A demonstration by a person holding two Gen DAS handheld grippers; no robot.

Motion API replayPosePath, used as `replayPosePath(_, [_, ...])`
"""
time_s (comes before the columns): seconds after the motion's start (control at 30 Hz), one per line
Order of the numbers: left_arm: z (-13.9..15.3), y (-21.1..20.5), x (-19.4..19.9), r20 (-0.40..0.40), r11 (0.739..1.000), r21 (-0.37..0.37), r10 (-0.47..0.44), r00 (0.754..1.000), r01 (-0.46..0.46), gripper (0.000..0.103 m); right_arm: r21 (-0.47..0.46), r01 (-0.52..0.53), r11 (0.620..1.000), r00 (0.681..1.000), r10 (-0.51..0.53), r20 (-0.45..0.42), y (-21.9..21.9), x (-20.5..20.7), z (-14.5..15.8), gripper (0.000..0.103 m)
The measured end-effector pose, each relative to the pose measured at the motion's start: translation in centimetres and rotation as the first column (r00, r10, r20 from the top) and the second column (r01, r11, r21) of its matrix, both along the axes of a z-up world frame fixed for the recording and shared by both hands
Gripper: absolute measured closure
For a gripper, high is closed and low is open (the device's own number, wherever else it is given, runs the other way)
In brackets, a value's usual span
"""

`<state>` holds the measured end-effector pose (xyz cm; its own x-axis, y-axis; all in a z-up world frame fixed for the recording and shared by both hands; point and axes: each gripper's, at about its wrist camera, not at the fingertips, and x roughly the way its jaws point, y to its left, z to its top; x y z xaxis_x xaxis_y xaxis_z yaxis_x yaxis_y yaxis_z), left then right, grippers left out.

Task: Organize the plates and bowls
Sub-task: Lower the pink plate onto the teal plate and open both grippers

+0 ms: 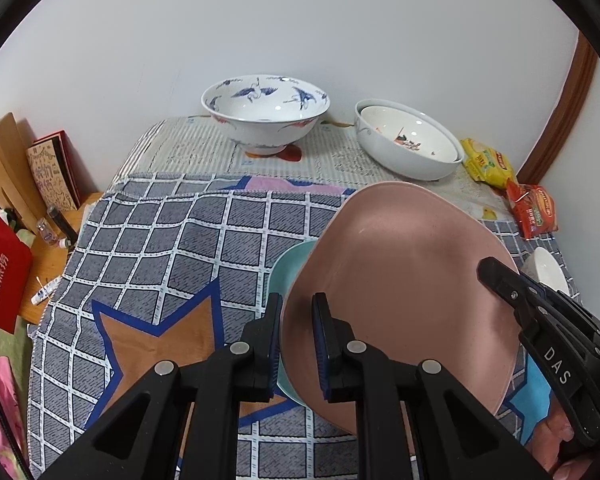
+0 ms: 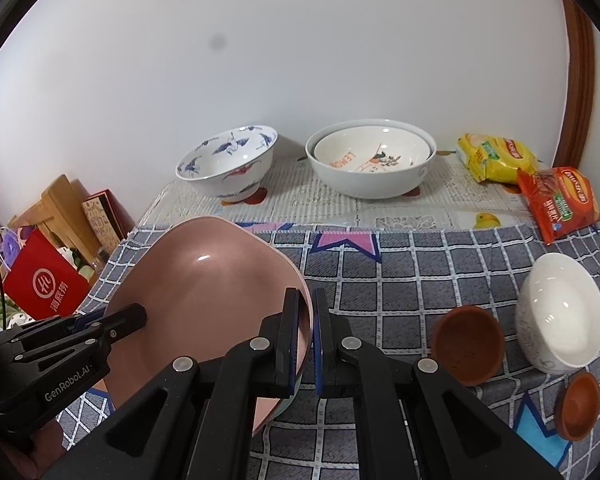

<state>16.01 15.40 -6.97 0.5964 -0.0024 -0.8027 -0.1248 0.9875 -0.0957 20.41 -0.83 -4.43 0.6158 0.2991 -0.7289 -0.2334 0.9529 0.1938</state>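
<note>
- Left tool and right tool each straddle an opposite rim of the pink plate; gaps show beside the pads, so neither looks fully pressed on it.
- The plate hangs tilted above a teal plate on the desk; it could slip and strike the teal one if either grip loosens.
- Brown cup and white bowl crowd the right; open cloth lies left.
</note>
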Motion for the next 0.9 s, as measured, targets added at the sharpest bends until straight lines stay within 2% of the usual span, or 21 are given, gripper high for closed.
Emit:
replayPosePath(0.53, [-3.5,1.0,1.9,-0.086,1.000,-0.001,0.007,0.996,-0.007,0.089,-0.017,-0.049,0.999,0.996,0.048,-0.072,1.4,2.8,-3.7,0.096])
replayPosePath(0.9, [-4.3,0.7,2.3,-0.116,1.000,0.018,-0.006,0.993,0.008,0.088,-0.025,-0.064,0.998,0.991,0.061,-0.117,2.1,4.8,-5.5,0.091])
